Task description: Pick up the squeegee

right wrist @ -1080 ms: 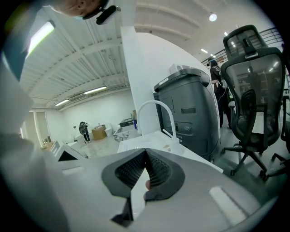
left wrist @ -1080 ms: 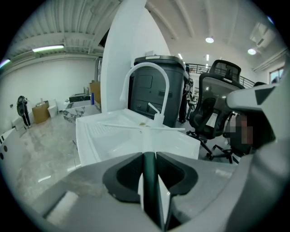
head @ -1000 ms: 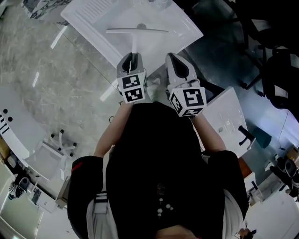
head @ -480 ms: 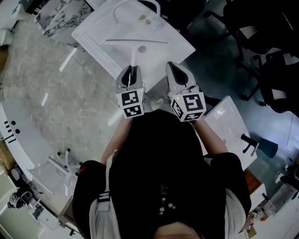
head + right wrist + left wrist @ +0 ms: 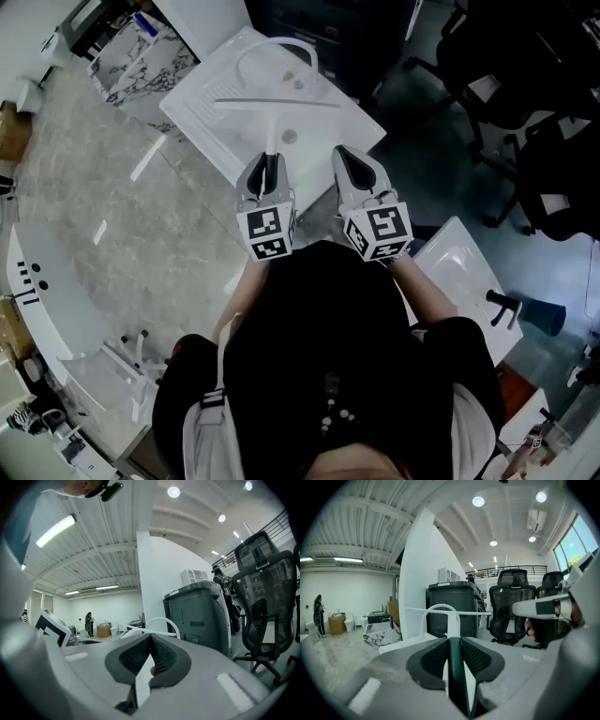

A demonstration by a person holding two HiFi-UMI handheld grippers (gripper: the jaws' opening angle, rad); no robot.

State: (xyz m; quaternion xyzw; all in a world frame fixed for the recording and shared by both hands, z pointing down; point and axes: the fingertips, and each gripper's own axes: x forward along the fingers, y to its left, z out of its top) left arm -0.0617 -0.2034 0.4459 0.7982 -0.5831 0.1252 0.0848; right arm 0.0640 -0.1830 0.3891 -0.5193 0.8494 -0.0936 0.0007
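The squeegee [image 5: 275, 104] is white, with a long thin blade across a stem and a dark green handle [image 5: 456, 667]. My left gripper [image 5: 265, 161] is shut on that handle, and the blade [image 5: 449, 612] sticks out level ahead of its jaws [image 5: 454, 641]. In the head view the blade hangs over the white sink basin [image 5: 202, 112]. My right gripper [image 5: 352, 156] is beside the left one, its pads meeting at the tips [image 5: 150, 638] with nothing held.
A curved white faucet [image 5: 275, 45] arches at the basin's far side. A second white basin [image 5: 461, 251] lies at the right. Black office chairs [image 5: 525, 94] stand at the right, with a dark grey cabinet [image 5: 452, 604] ahead. Marble floor [image 5: 94, 206] spreads to the left.
Both grippers have risen, and the squeegee has gone up with the left one. The basin looks smaller and farther below the blade than a second ago.
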